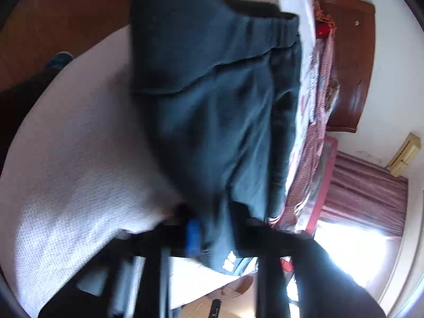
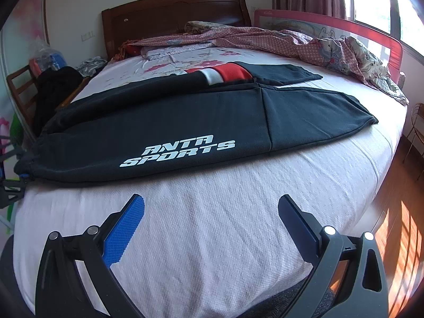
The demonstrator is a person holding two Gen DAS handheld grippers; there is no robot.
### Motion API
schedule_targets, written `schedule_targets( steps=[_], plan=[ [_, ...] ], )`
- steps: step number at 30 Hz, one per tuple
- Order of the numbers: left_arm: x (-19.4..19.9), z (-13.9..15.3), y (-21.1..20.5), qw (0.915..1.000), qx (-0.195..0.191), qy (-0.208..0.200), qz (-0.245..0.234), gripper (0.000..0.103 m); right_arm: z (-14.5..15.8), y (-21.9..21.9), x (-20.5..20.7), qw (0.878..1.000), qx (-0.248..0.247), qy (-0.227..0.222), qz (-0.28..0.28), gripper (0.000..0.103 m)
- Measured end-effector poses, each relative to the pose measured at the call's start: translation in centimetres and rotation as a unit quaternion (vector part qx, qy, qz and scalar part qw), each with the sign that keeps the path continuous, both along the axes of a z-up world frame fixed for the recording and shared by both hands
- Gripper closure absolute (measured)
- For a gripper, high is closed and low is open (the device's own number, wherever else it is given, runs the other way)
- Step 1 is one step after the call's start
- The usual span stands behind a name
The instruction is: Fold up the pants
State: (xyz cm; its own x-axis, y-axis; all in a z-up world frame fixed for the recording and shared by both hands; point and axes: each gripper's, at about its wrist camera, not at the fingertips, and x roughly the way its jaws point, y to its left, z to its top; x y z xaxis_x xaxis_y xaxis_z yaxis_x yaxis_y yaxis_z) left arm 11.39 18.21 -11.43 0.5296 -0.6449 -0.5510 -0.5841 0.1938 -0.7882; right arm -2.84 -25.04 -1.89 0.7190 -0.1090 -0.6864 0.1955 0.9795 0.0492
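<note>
**Dark sweatpants spread across the white bed, one end pinched**

Dark navy cotton sweatpants [image 2: 169, 122], printed with white "ANTA SPORTS" lettering [image 2: 177, 149], lie stretched sideways across the white textured bedspread [image 2: 206, 225], near the foot of the bed. Just behind the pants, toward the brown wooden headboard [image 2: 175, 10], lies another dark garment with a red and white band [image 2: 225, 75]. A crumpled pink checked quilt [image 2: 304, 42] is heaped farther back, beside the red bed rail [image 2: 371, 30].

The left gripper [image 1: 212, 238] has its jaws closed narrow on the pants' fabric; its view is blurred, yet cloth plainly runs between the blue pad [image 1: 193, 235] and the other finger. In the right wrist view that grip sits at the gathered end of the pants, at the bed's left edge.

The right gripper [image 2: 212, 212] hovers over bare bedspread, in front of the pants and apart from them, jaws spread wide with nothing between them.
</note>
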Motion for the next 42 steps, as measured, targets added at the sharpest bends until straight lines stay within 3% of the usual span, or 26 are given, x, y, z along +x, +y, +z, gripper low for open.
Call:
schedule_targets(
  steps=[3,5,7,8,10,14,16,17,18,19,25,29,30,31,32,33,36,42],
  plan=[
    [-0.9,-0.8,0.5,0.9993,-0.021,-0.009,0.029,0.097,0.1,-1.0,-0.1,0.999,0.031,0.001,-0.012,0.003],
    [-1.6,0.1,0.5,0.9985,-0.023,-0.027,0.042,0.097,0.0,-2.6,-0.4,0.994,0.102,0.001,-0.022,0.003],
    [-1.9,1.8,0.4,0.997,-0.032,-0.056,0.042,0.097,-0.5,-4.4,-0.4,0.98,0.191,0.023,-0.044,0.003],
    [-1.9,2.8,0.3,0.996,-0.036,-0.072,0.04,0.097,-1.0,-5.5,-0.3,0.965,0.256,0.034,-0.046,0.003],
    [-1.5,4.3,0.2,0.9934,-0.049,-0.098,0.035,0.097,-2.1,-7.5,-0.2,0.918,0.391,0.037,-0.054,0.003],
    [-0.5,6.5,0.1,0.9893,-0.069,-0.125,0.027,0.097,-3.9,-8.9,1.1,0.824,0.563,0.017,-0.056,0.006],
    [0.2,7.4,0.0,0.9882,-0.07,-0.135,0.02,0.097,-4.4,-8.6,2.2,0.795,0.604,0.018,-0.057,0.013],
    [0.5,7.8,-0.2,0.9882,-0.066,-0.137,0.019,0.097,-4.4,-8.1,2.8,0.783,0.619,0.021,-0.053,0.028],
    [0.7,8.0,-0.2,0.9879,-0.066,-0.139,0.018,0.097,-4.6,-7.7,3.3,0.777,0.626,0.032,-0.055,0.036],
    [0.9,8.2,-0.1,0.9876,-0.068,-0.14,0.018,0.097,-4.9,-7.3,3.7,0.775,0.627,0.047,-0.061,0.045],
    [1.1,8.7,0.1,0.9869,-0.069,-0.145,0.016,0.097,-6.2,-4.8,5.6,0.756,0.643,0.084,-0.091,0.045],
    [0.6,8.3,0.0,0.9862,-0.07,-0.149,0.016,0.097,-6.4,-4.0,6.9,0.749,0.649,0.07,-0.114,0.046],
    [0.4,8.1,0.0,0.9859,-0.071,-0.151,0.018,0.097,-6.1,-3.8,7.5,0.751,0.649,0.058,-0.107,0.051],
    [-0.3,7.7,0.1,0.9857,-0.071,-0.152,0.02,0.097,-5.9,-3.4,8.2,0.762,0.639,0.055,-0.094,0.069],
    [-1.1,7.3,0.2,0.9855,-0.068,-0.153,0.023,0.097,-5.5,-3.2,8.8,0.781,0.615,0.067,-0.086,0.092],
    [-1.4,7.3,0.2,0.9849,-0.066,-0.158,0.027,0.097,-5.1,-2.9,9.1,0.792,0.601,0.075,-0.076,0.096],
    [-2.5,7.2,0.0,0.9835,-0.053,-0.169,0.038,0.098,-2.8,-2.8,8.8,0.821,0.566,0.069,-0.033,0.098],
    [-7.5,8.7,-0.3,0.9818,-0.015,-0.187,0.029,0.098,0.6,-3.5,5.0,0.832,0.549,0.067,0.042,0.098]
  ],
)
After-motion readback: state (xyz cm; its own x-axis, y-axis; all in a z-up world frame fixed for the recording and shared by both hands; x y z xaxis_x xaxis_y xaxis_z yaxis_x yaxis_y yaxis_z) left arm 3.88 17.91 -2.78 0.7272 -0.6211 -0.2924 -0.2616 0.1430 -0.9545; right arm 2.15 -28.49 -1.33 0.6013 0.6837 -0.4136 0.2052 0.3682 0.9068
